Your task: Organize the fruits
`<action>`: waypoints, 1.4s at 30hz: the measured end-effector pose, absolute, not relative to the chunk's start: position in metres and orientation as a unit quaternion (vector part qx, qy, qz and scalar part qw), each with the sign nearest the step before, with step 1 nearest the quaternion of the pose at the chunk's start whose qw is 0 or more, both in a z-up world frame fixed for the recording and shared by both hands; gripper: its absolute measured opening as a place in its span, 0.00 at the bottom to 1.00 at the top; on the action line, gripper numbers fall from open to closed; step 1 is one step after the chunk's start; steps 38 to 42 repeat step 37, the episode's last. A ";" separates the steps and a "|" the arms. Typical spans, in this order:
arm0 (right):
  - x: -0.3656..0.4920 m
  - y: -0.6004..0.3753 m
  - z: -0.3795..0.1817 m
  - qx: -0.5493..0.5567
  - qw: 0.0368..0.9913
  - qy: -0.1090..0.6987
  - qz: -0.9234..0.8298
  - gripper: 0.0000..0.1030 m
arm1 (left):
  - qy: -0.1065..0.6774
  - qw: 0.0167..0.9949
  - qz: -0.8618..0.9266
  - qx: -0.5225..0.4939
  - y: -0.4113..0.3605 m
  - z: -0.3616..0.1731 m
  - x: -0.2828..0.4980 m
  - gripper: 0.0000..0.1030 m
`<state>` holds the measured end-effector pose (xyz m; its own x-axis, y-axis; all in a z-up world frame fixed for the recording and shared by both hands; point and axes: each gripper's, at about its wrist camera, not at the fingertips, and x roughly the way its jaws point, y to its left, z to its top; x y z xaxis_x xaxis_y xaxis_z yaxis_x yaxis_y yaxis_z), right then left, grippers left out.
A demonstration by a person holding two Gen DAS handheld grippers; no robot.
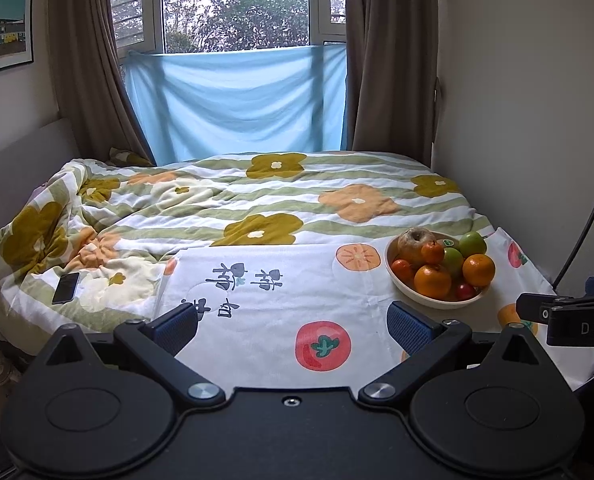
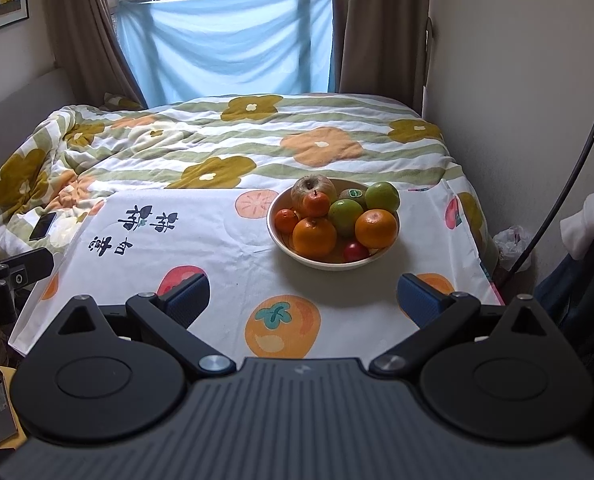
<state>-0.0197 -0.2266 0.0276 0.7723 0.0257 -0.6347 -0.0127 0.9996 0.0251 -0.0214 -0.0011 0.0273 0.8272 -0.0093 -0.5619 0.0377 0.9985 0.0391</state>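
All the fruit in view is gathered in a shallow cream ceramic bowl (image 2: 333, 258): two large oranges, smaller tangerines, green apples, a russet brownish apple at the back and a small red fruit low at the front. The bowl stands on a counter covered by a white cloth printed with persimmons (image 2: 225, 248), which abuts a bed with a flowered quilt (image 2: 257, 140). No loose fruit is seen on the cloth around the bowl.

The right claw (image 2: 303, 292) is held wide open and empty, short of the bowl's near rim. The left claw (image 1: 293, 326) is likewise spread wide and empty, nearer than the bowl and to its left.

The scene is judged to fit two stages alike: fruit piled for sorting out of the bowl, or fruit already collected into it. Hence no particular move is settled by these views.
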 end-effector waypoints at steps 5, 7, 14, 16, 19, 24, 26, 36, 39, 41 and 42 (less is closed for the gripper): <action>-0.020 -0.228 0.025 0.012 0.941 0.339 0.008 1.00 | 0.294 0.955 -0.015 0.024 -0.002 0.027 -0.020 0.99; -0.020 -0.228 0.025 0.012 0.940 0.340 0.008 1.00 | 0.294 0.955 -0.016 0.026 -0.002 0.027 -0.019 0.99; -0.020 -0.230 0.024 0.012 0.940 0.341 0.007 1.00 | 0.292 0.956 -0.018 0.026 0.000 0.026 -0.019 0.99; -0.020 -0.229 0.024 0.011 0.940 0.341 0.007 1.00 | 0.292 0.956 -0.018 0.029 0.000 0.026 -0.019 0.99; -0.019 -0.229 0.024 0.012 0.940 0.342 0.006 1.00 | 0.293 0.955 -0.018 0.033 0.000 0.026 -0.018 0.99; -0.019 -0.229 0.024 0.012 0.940 0.342 0.006 1.00 | 0.293 0.955 -0.022 0.034 0.001 0.025 -0.017 0.99; -0.018 -0.229 0.024 0.012 0.940 0.342 0.006 1.00 | 0.296 0.954 -0.022 0.031 0.002 0.024 -0.016 0.99; -0.010 -0.227 0.020 0.014 0.936 0.352 0.002 1.00 | 0.296 0.954 -0.013 0.041 0.007 0.019 -0.009 1.00; -0.009 -0.226 0.019 0.016 0.935 0.355 0.002 1.00 | 0.297 0.954 -0.014 0.043 0.007 0.019 -0.008 1.00; -0.009 -0.226 0.019 0.016 0.935 0.355 0.002 1.00 | 0.297 0.954 -0.014 0.043 0.007 0.019 -0.008 1.00; -0.009 -0.226 0.019 0.016 0.935 0.355 0.002 1.00 | 0.297 0.954 -0.014 0.043 0.007 0.019 -0.008 1.00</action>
